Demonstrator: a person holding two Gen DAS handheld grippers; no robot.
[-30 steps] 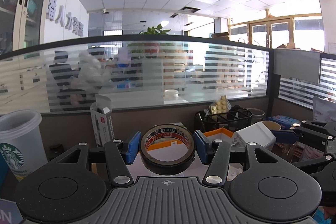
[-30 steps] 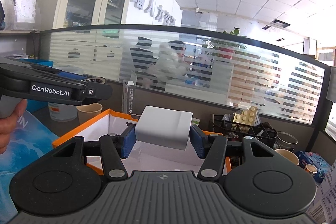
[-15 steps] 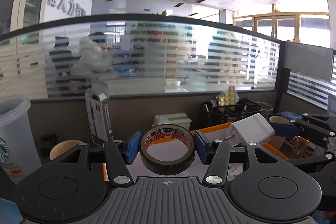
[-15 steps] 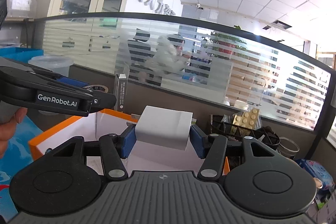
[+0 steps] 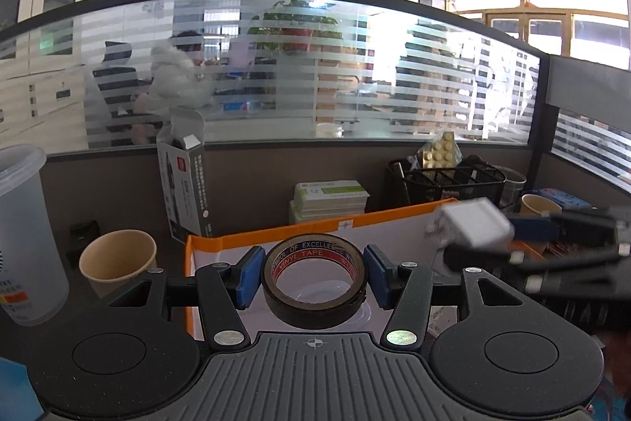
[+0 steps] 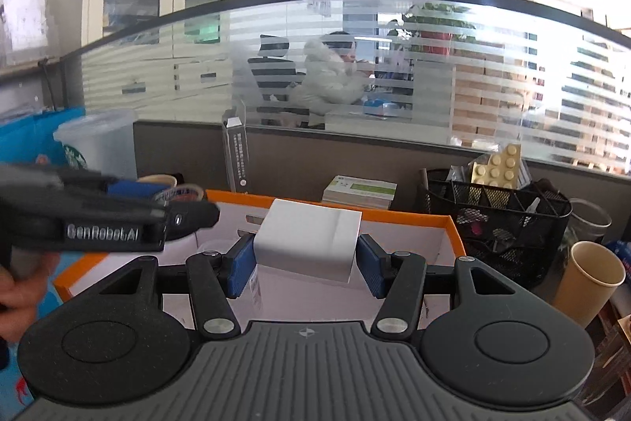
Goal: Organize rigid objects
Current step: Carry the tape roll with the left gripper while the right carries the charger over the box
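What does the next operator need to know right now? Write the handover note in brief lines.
Left gripper: shut on the black vinyl tape roll, held upright above the near end of the orange-rimmed box.
Right gripper: shut on the white charger block, held over the same box, to the right of the left gripper.
Done: both items picked up and brought over the box.
Left: lower each into the box and open the fingers. One clear item seems to lie on the box floor under the tape; avoid dropping onto it.
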